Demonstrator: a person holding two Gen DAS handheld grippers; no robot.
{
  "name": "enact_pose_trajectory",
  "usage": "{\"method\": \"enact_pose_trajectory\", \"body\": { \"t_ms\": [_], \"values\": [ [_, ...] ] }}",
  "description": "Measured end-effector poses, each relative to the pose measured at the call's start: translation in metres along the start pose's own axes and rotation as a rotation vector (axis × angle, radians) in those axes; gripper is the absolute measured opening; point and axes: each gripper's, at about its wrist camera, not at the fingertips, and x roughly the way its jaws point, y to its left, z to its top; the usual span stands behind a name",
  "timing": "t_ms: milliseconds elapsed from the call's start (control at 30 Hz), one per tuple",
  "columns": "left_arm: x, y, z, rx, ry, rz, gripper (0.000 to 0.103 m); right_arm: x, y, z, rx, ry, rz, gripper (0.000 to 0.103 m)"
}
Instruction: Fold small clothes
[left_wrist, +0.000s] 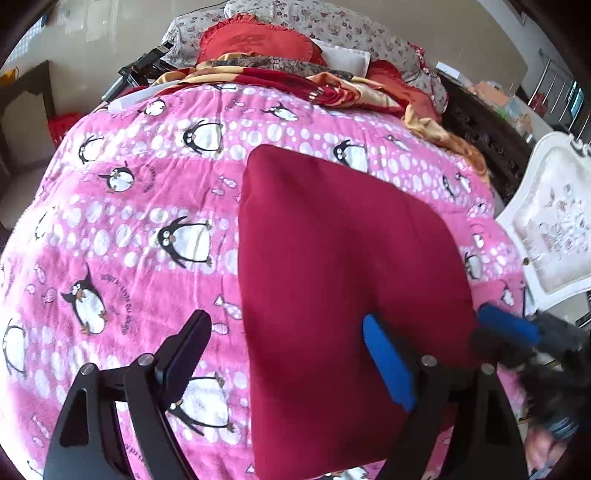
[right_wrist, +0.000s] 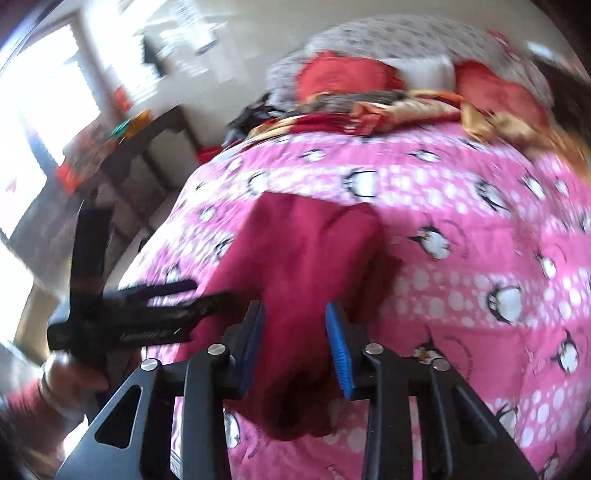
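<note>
A dark red garment (left_wrist: 332, 280) lies folded flat on the pink penguin blanket (left_wrist: 140, 206). My left gripper (left_wrist: 288, 332) is open wide, its left finger over the blanket and its right blue-padded finger over the garment's near part. The right gripper shows at the garment's right edge in the left wrist view (left_wrist: 509, 325). In the blurred right wrist view, my right gripper (right_wrist: 295, 328) is partly open with the red garment (right_wrist: 295, 258) between its pads (right_wrist: 338, 347); whether they pinch it I cannot tell. The left gripper (right_wrist: 155, 306) shows at the left.
Red pillows (left_wrist: 255, 40) and a floral quilt (left_wrist: 332, 22) are piled at the head of the bed. A white ornate chair (left_wrist: 554, 221) stands at the right. A dark wooden table (right_wrist: 122, 147) stands left of the bed.
</note>
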Motion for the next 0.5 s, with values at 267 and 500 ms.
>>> {"method": "enact_pose_trajectory", "body": {
  "t_ms": [267, 500],
  "values": [
    [-0.02, -0.007, -0.008, 0.044, -0.091, 0.058, 0.088, 0.023, -0.015, -0.025, 0.006, 0.075, -0.121, 0.004],
    [-0.052, -0.007, -0.005, 0.016, -0.186, 0.071, 0.088, -0.012, -0.007, -0.016, 0.103, -0.016, -0.159, 0.01]
  ]
}}
